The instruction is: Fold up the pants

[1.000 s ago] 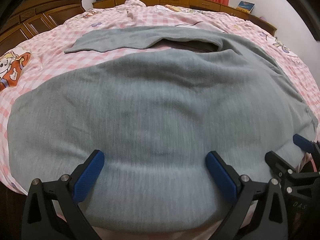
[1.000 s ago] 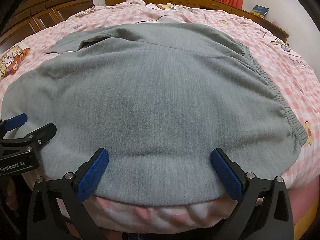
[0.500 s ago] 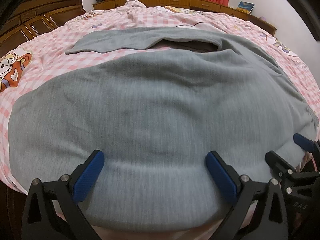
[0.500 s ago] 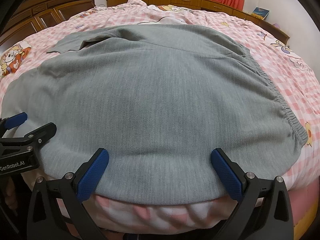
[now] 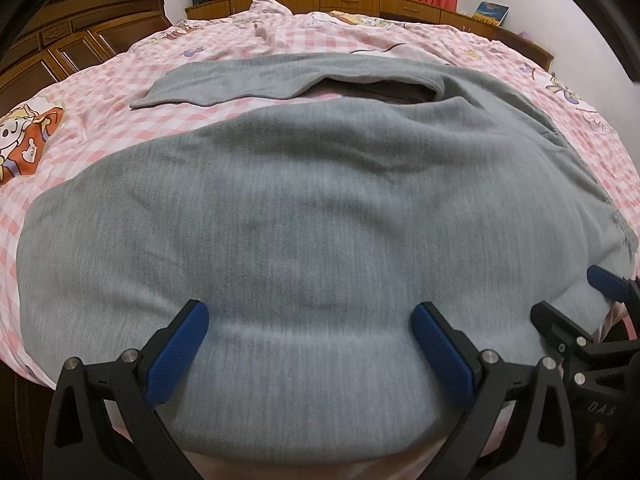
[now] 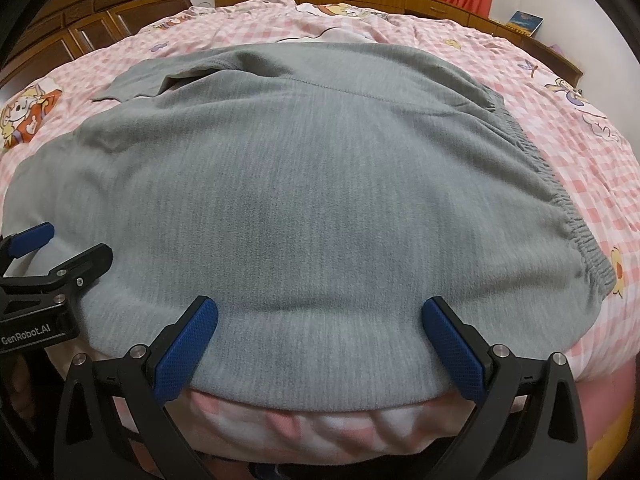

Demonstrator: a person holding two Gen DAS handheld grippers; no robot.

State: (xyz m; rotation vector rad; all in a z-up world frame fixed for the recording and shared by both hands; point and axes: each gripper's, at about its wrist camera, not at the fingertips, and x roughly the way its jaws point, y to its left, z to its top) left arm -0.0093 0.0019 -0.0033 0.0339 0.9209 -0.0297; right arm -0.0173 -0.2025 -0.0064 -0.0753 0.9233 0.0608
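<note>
On the bed, over its pink checked sheet, the grey pants lie spread flat. They reach from the near edge at 6 o'clock up toward the middle of the mattress. In the right wrist view the gathered waistband runs along the garment's side at about 3 o'clock. In the left wrist view one leg trails off toward 11 o'clock, apart from the nearer leg, with a dark gap showing between the layers at about 1 o'clock.

Both tools sit at the near hem, side by side, presumably because a fold needs two spaced pinch points so that the edge rises evenly. The left hand-held gripper has its blue pads spread wide, with cloth lying between and under them, and nothing is pinched. The right hand-held gripper is likewise spread apart over the edge nearer the waistband, and it holds nothing either. Each tool appears at the margin of the other's view, at about 4 o'clock and 8 o'clock, so they stand near each other along one edge.

The garment looks laid out rather than folded, so the first fold seems still to come. The far leg lies askew and may need squaring.
</note>
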